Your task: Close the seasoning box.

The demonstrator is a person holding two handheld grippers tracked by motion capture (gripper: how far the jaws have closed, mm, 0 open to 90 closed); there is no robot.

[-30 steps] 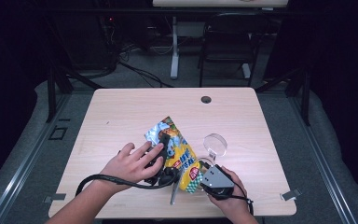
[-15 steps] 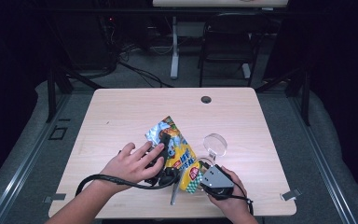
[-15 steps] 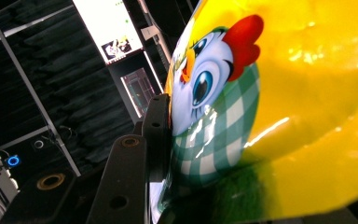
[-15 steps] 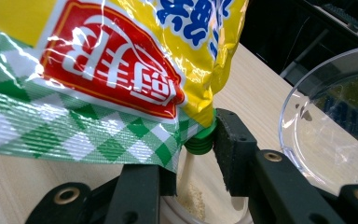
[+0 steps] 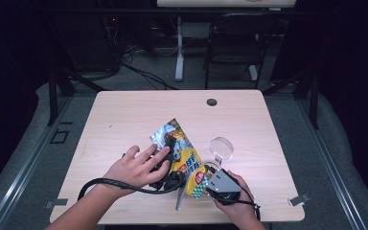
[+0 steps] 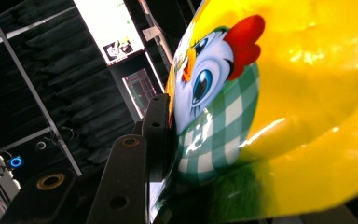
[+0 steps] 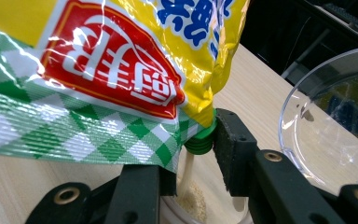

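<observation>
Yellow seasoning pouch (image 5: 188,158) between both claws, spout (image 7: 200,140) within right claw (image 7: 193,168).

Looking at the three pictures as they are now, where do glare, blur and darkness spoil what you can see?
Left gripper view: white glare streaks the seasoning bag. Right gripper view: sheen on its red label, clear dish blurred. High view: table lit, surroundings dark.

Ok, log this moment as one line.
left gripper: shut on seasoning bag | right gripper: shut on green spout | powder in clear dish
</observation>
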